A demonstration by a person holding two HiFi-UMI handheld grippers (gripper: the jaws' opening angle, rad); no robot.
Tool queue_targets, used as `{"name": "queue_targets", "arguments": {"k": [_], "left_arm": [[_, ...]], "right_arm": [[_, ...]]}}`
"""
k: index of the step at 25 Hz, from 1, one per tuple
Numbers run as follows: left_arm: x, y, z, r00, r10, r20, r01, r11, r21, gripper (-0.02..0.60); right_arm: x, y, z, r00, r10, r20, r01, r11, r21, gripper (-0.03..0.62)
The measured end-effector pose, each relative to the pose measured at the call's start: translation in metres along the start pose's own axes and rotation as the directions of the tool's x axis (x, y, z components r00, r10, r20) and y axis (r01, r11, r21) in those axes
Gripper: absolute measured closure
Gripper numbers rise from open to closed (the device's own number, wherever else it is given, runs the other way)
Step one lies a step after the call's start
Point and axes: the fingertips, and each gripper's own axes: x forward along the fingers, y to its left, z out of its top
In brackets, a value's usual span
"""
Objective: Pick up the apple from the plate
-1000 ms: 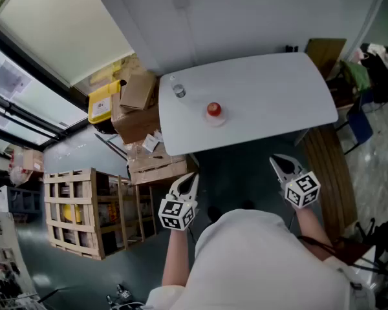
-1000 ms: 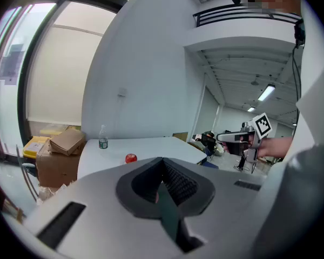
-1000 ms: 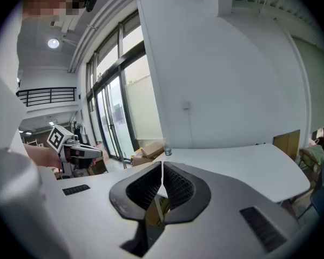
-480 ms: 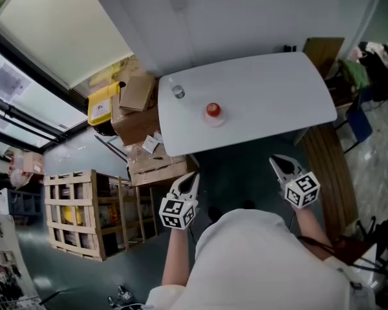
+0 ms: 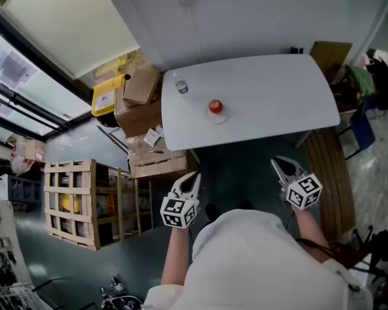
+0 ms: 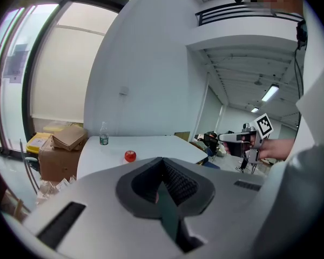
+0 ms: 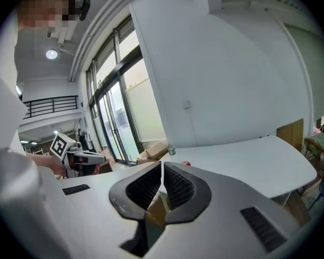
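A red apple (image 5: 214, 106) sits on a small white plate (image 5: 219, 117) near the middle of the white table (image 5: 271, 102). Both grippers hover well short of the table's near edge, over the floor. My left gripper (image 5: 193, 175) is shut with nothing in it. My right gripper (image 5: 276, 162) is also shut and empty. In the left gripper view the apple (image 6: 130, 156) shows beyond the closed jaws. In the right gripper view only a sliver of the apple (image 7: 187, 163) peeks over the jaws.
A clear water bottle (image 5: 182, 86) stands at the table's far left corner. Cardboard boxes (image 5: 142, 108) and a yellow bin (image 5: 106, 99) crowd the table's left side, with a wooden crate (image 5: 84, 202) nearer. A wooden bench (image 5: 326, 173) and clutter lie to the right.
The head view has drifted a little, so the table sits slightly lower in the picture. Both grippers stay where they were, shut.
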Motion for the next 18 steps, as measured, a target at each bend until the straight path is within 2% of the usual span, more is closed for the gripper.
{"name": "queue_targets", "arguments": {"k": [8, 18], "left_arm": [[0.001, -0.019, -0.008, 0.999, 0.051, 0.008, -0.050, 0.998, -0.028, 0.580], [0.016, -0.041, -0.003, 0.996, 0.086, 0.020, -0.086, 0.996, 0.010, 0.580]], "right_arm": [[-0.005, -0.012, -0.007, 0.999, 0.036, -0.039, -0.037, 0.999, -0.030, 0.556], [-0.009, -0.030, -0.004, 0.995, 0.077, -0.069, -0.082, 0.993, -0.085, 0.556]]}}
